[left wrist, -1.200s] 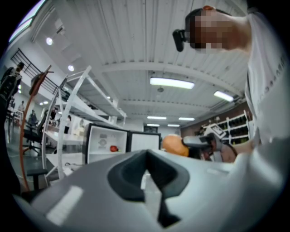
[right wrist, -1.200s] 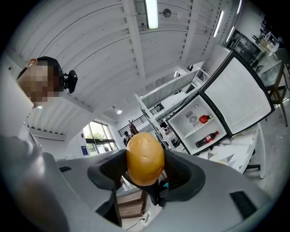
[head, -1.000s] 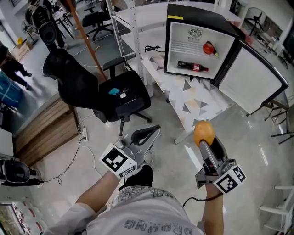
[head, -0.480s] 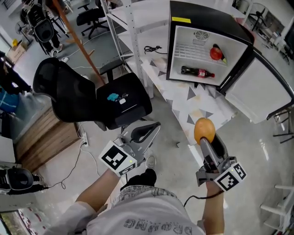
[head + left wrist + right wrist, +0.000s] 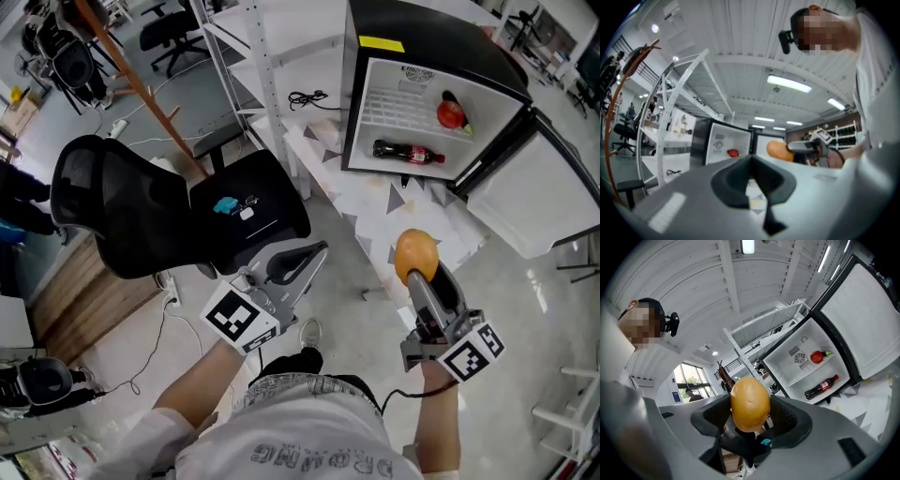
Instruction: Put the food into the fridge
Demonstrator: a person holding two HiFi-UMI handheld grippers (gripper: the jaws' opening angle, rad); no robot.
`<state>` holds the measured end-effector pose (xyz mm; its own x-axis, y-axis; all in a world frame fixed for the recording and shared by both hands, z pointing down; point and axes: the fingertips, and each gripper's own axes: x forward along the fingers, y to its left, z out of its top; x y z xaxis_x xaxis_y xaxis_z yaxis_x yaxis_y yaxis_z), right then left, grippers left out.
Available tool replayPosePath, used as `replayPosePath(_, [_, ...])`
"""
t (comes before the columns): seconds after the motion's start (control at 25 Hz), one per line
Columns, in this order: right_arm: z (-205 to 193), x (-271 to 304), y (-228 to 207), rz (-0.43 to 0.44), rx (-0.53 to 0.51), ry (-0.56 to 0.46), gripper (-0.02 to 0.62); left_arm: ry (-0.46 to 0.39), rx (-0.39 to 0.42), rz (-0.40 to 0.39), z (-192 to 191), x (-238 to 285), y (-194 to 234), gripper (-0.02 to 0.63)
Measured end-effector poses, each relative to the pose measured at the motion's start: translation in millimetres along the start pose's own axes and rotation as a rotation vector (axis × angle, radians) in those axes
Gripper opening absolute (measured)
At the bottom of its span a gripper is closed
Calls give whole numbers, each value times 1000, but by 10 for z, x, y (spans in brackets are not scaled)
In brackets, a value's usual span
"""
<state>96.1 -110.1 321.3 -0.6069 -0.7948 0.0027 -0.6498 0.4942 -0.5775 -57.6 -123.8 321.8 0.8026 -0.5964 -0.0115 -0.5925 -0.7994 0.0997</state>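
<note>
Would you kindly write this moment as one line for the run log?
right gripper: shut on orange fruit | left gripper: shut, empty | fridge: open

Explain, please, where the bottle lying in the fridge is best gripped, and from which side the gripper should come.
Grip the bottle around its wide dark body, with the jaws across its width. It lies on its side along the floor of the fridge, so its round side faces the open front; probably come straight in from there. The left gripper is shut and empty.

Fridge (image 5: 431, 33) closer and larger in the head view, office chair (image 5: 141, 225) shifted toward the left edge
</note>
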Motion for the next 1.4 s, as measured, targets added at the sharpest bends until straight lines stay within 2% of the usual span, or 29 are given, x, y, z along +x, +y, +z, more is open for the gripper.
replayPosePath(0.36, [77,377,-227,-22,-16,16,262,7,-8,0,-31,176,370,8])
replayPosePath(0.68, [365,768,-628,-18,-56,29,262,19,-9,28,-49,423,632,8])
replayPosePath(1.04, [638,1317,-1166,54,-117,94,262,28,-24,158,-184,704,900,7])
replayPosePath(1.4, [871,1929,-1531,101,-222,151,262,43,-50,243,-315,947,1077,8])
